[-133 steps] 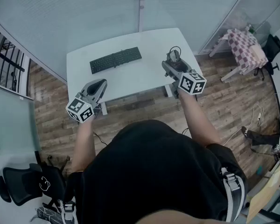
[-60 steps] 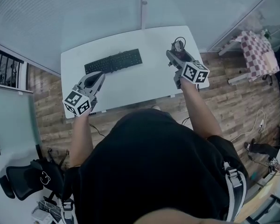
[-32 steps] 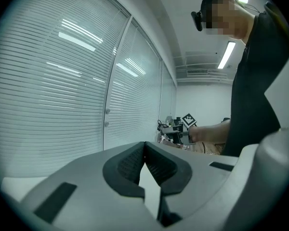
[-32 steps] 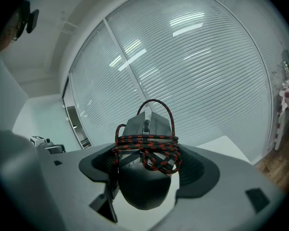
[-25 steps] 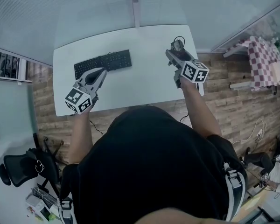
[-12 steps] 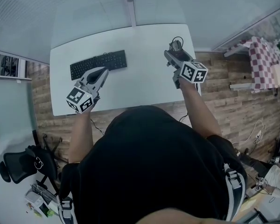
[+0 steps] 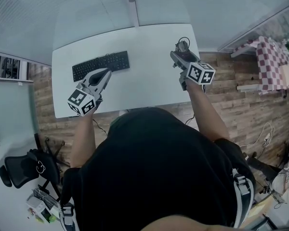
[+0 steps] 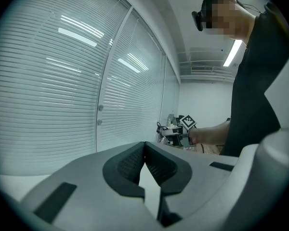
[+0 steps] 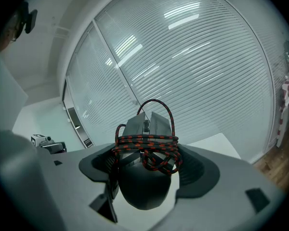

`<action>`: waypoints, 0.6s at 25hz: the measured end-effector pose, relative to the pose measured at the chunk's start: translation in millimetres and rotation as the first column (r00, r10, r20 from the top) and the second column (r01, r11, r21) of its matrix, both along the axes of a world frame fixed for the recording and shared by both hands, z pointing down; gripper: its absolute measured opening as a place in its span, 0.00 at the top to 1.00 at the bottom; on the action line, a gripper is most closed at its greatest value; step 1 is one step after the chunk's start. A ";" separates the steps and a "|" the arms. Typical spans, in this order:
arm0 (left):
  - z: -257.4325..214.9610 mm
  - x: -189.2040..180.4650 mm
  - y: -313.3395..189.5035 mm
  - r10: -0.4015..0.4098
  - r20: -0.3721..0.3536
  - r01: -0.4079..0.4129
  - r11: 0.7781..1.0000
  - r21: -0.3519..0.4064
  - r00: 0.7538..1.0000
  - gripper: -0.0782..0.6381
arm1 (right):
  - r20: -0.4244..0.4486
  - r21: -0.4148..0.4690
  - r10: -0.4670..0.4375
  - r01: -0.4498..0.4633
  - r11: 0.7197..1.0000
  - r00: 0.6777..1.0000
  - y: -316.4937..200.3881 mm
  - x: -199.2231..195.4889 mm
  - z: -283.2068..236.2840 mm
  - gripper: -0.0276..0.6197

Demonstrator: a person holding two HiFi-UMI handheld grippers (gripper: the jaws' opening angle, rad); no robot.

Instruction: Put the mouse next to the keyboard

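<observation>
Two grippers over the counter, mouse in the right one

Both grippers were held by a person in a black top who stood at the near edge of the white counter. The right gripper pinched the dark mouse by its sides, with the jaws pressed against it. A red-and-black cable was wound in loops round the mouse's body. The mouse sat at the counter's far right corner, well apart from the keyboard; whether it touched the surface could not be told. The black keyboard lay at the far left of the counter. The left gripper hovered just beside the keyboard's near edge, its jaw tips pressed together with nothing between them
</observation>
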State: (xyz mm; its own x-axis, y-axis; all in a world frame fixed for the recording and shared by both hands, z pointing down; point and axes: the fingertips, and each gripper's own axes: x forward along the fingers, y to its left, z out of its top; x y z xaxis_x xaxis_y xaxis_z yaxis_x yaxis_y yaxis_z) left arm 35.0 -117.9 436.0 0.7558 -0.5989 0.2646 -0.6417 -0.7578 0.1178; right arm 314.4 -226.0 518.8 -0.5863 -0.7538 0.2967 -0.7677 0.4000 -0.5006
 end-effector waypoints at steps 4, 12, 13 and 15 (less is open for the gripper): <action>-4.3 6.0 0.9 0.014 -0.004 -0.014 1.000 0.008 1.000 0.86 | -0.007 -0.004 -0.001 0.001 1.000 1.000 3.0 3.6 -1.9 0.33; -3.3 -18.7 -3.5 0.023 -0.027 -0.022 1.000 0.012 0.999 0.86 | -0.028 0.005 0.019 -0.019 1.000 0.999 1.2 -13.6 -7.4 0.33; -2.7 -21.1 -5.5 0.024 -0.031 -0.024 1.000 0.013 0.999 0.86 | -0.030 0.004 0.021 -0.021 1.000 0.999 1.5 -16.2 -6.8 0.33; -2.0 -21.6 -9.9 0.029 -0.038 -0.029 0.999 0.015 0.999 0.86 | -0.035 -0.001 0.022 -0.022 1.000 0.999 1.3 -18.2 -4.7 0.33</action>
State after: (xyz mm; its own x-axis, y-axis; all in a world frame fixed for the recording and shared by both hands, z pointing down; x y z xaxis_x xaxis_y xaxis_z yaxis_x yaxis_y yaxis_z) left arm 13.4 -127.8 434.1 0.7824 -0.5801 0.2264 -0.6146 -0.7778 0.1311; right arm 296.2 -224.7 514.1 -0.5590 -0.7658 0.3179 -0.7933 0.3824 -0.4738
